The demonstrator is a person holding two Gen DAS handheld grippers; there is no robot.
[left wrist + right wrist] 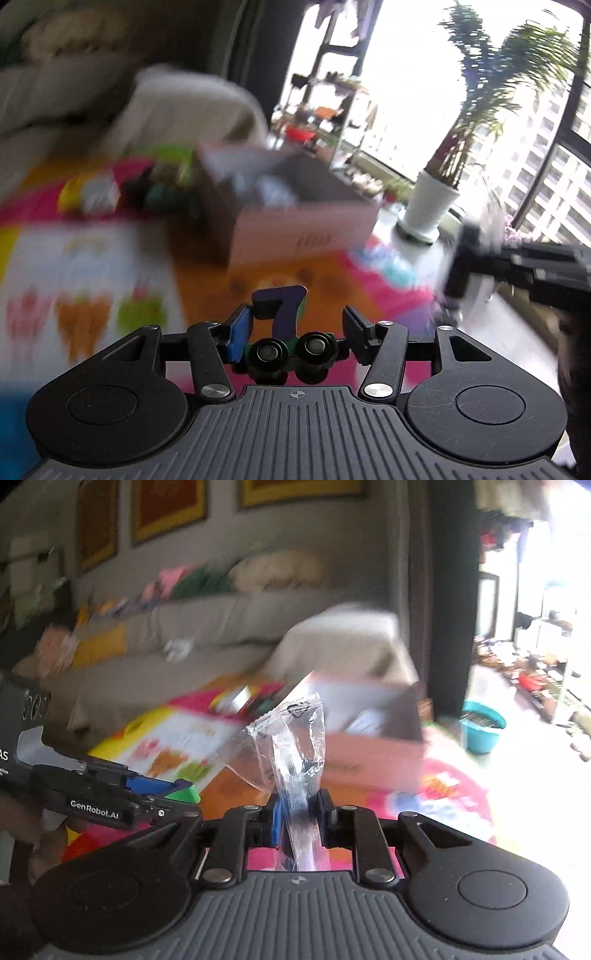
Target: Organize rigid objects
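My left gripper (295, 325) holds a toy train car with a purple number 7 and black wheels (282, 314), lifted above the colourful play mat (110, 266). My right gripper (297, 812) is shut on a clear plastic bag with a white strip inside (295, 746). An open cardboard box (288, 206) stands on the mat ahead of both grippers; it also shows in the right wrist view (369, 734). The right gripper enters the left wrist view at the right (461, 266); the left gripper shows at the left of the right wrist view (162, 794). Both views are motion blurred.
Several small toys (122, 192) lie on the mat left of the box. A grey sofa (221, 635) runs behind. A potted palm in a white pot (432, 199) stands by the window. A teal basin (480, 731) sits on the floor at the right.
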